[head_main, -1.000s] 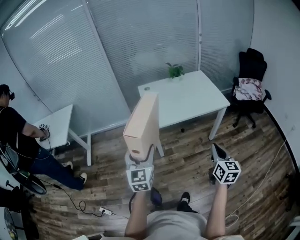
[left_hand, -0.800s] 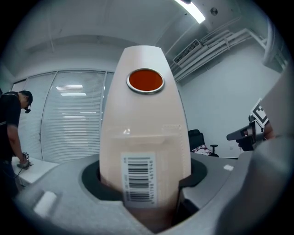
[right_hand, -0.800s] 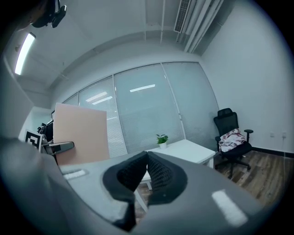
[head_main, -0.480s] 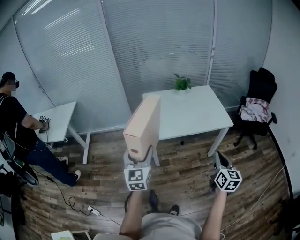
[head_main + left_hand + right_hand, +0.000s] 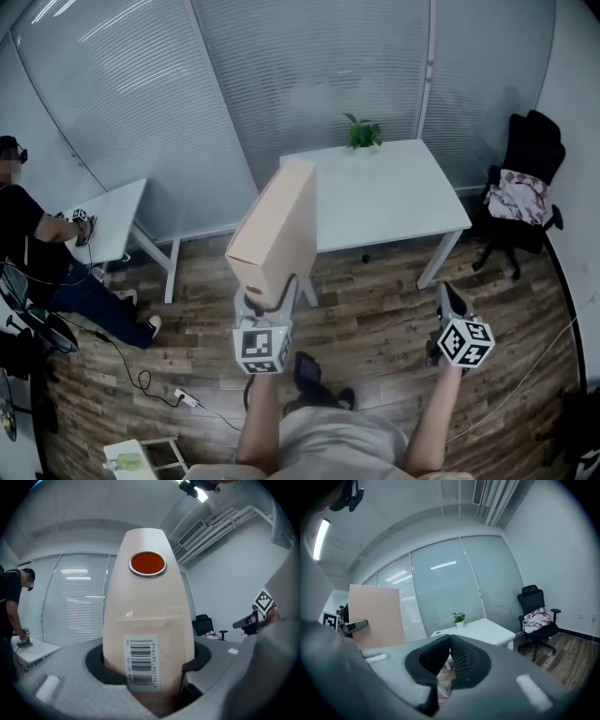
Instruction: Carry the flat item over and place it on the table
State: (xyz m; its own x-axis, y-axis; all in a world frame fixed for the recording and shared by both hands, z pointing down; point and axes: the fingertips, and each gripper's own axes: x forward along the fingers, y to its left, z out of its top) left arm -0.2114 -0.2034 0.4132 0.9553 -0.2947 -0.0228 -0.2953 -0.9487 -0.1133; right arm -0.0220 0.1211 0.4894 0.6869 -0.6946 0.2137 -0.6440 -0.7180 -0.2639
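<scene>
A flat beige box (image 5: 275, 234) stands upright on its narrow edge in my left gripper (image 5: 265, 302), which is shut on its lower end. The left gripper view shows the box's spine (image 5: 147, 620) with a barcode label and an orange round hole, filling the space between the jaws. My right gripper (image 5: 448, 300) is held low at the right, shut with nothing in it; its pads (image 5: 461, 660) meet at the tips. The white table (image 5: 398, 220) with a small potted plant (image 5: 363, 134) stands ahead, beyond the box. From the right gripper view the box (image 5: 375, 616) is at the left.
A black office chair (image 5: 530, 187) with cloth on it is at the far right. A smaller white desk (image 5: 117, 220) is at the left, with a seated person (image 5: 37, 253) beside it. Cables and a power strip (image 5: 187, 398) lie on the wood floor. Glass walls with blinds close the back.
The view has shifted slightly; the box and left gripper sit a bit further left and lower in the frame. The table looks a little closer. Both grippers keep their hold and state.
</scene>
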